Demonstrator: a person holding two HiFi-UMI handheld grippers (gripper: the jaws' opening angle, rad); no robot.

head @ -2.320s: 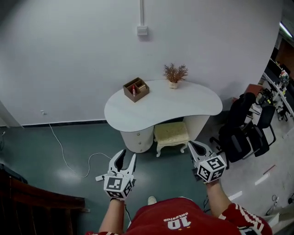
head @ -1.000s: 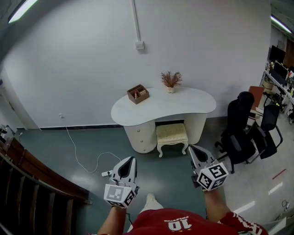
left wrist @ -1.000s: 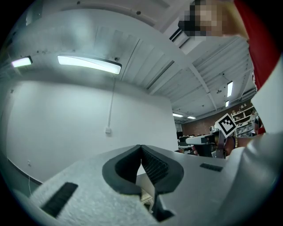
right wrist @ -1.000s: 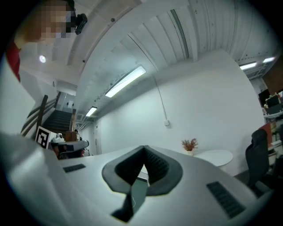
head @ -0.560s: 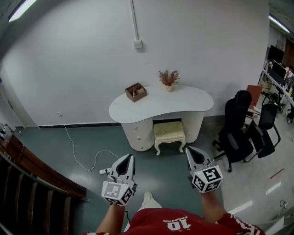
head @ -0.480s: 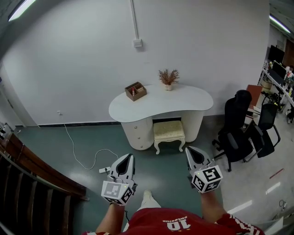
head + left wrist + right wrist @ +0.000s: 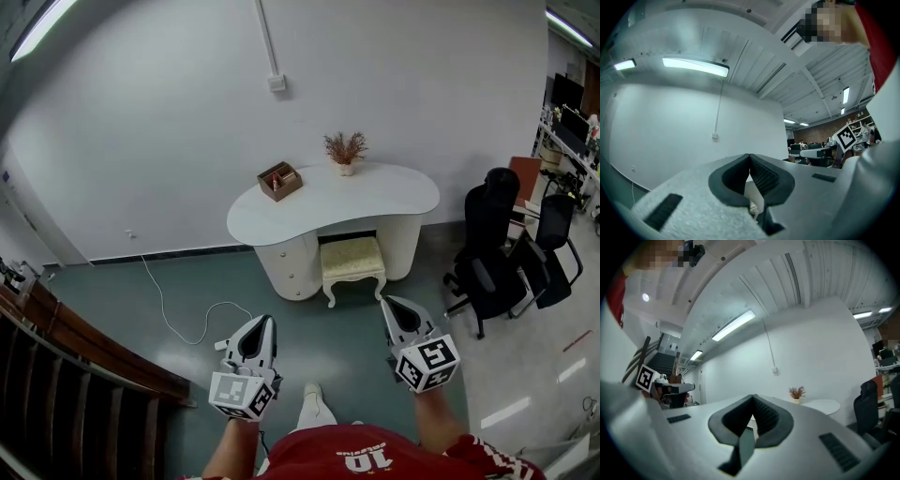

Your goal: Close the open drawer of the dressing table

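The white kidney-shaped dressing table (image 7: 356, 202) stands against the far wall, well ahead of both grippers. Its drawer column (image 7: 290, 267) is under the left end; from here I cannot tell which drawer stands open. My left gripper (image 7: 266, 322) hovers over the green floor with its jaws shut and empty. My right gripper (image 7: 387, 302) hangs level beside it, also shut on nothing. In the left gripper view the left gripper (image 7: 750, 156) has its pads meeting. In the right gripper view the right gripper (image 7: 753, 398) points toward the dressing table (image 7: 826, 405).
A cream stool (image 7: 351, 260) is tucked under the table. A wooden box (image 7: 280, 179) and a dried plant (image 7: 345, 150) sit on top. Black office chairs (image 7: 492, 253) stand at right, a white cable (image 7: 183, 309) lies on the floor, a dark wooden railing (image 7: 66, 366) runs at left.
The left gripper's jaws, open in the earliest frame, are shut now. Both grippers have drifted slightly while the head view shifted; the table stays far off.
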